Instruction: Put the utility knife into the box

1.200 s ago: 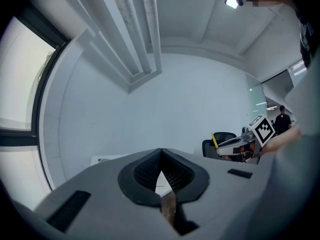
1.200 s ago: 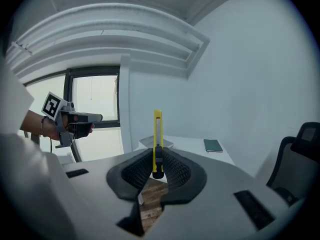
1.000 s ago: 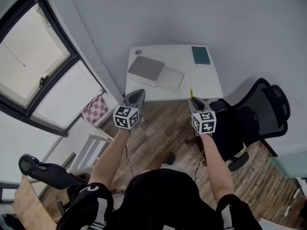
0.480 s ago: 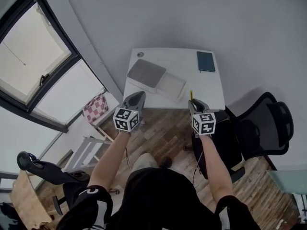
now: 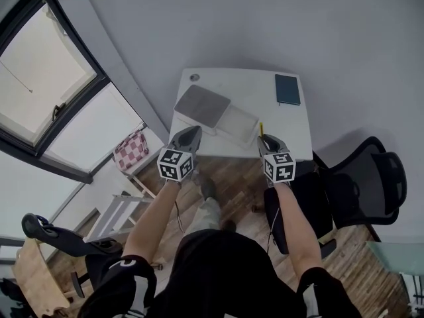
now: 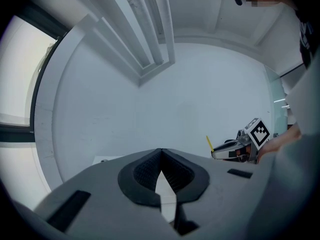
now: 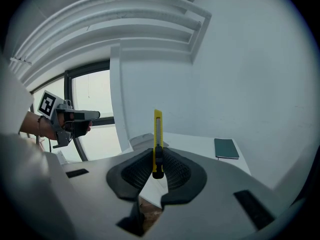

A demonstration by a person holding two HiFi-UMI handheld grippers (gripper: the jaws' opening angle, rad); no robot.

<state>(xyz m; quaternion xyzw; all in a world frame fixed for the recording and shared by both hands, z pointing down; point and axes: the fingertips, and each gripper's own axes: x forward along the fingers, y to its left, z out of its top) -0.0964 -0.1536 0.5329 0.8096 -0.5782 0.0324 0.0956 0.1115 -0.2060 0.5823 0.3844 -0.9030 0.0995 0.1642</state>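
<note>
Utility knife (image 7: 157, 134) outside box (image 5: 235, 119), in tongs (image 7: 157, 168).

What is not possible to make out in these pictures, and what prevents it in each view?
- Head view: the inside of the box on the table is too small to tell whether it holds anything.
- Right gripper view: the lower end of the utility knife is hidden between the pads of the right gripper.
- Head view: the small round thing at the table's corner is too small to identify.
</note>
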